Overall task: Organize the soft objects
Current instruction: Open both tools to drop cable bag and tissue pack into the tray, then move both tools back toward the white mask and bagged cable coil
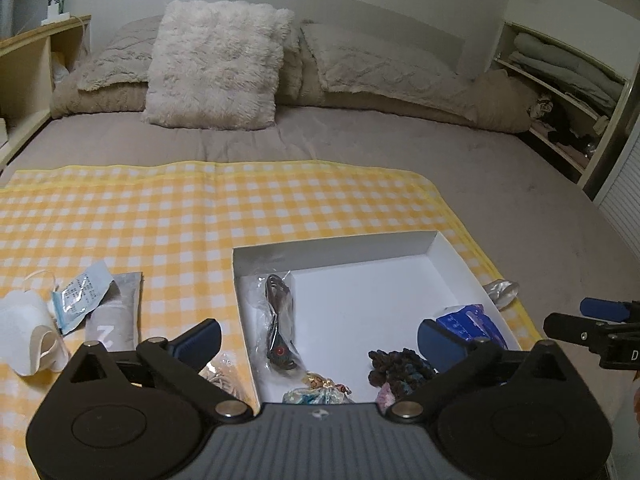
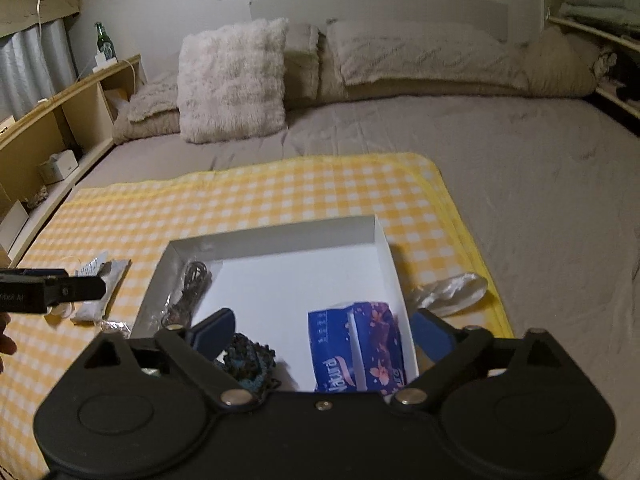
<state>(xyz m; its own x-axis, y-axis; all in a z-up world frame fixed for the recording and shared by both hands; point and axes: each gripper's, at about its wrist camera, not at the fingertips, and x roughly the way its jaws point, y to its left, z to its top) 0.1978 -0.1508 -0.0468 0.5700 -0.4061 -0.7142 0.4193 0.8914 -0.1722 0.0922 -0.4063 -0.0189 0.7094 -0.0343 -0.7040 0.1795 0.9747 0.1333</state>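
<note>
Both claws are spread wide and pinch nothing: the left claw (image 1: 318, 338) hangs over the near-left part of the white box (image 1: 332, 250), the right claw (image 2: 322, 332) over its near-right part. The box lies on the yellow checked cloth (image 1: 160, 208), towards that cloth's right edge, on the bed (image 1: 500, 184).

Already inside the box are seen a bagged cable (image 1: 280, 320) along the left wall, a dark knitted piece (image 1: 400, 364) near the front, and a blue tissue pack (image 2: 356, 344) against the right wall.

Still outside are a white mask (image 1: 28, 328), a light blue packet (image 1: 80, 292) and a grey pouch (image 1: 116, 312) near the cloth's left edge, and a clear wrapper (image 2: 452, 288) at its right edge.

The next pick is best taken by the nearer claw: the left group by the left, the wrapper by the right. Each soft item should be pinched at its thickest fold, lifted clear of the box wall, and set into the bare far half.
</note>
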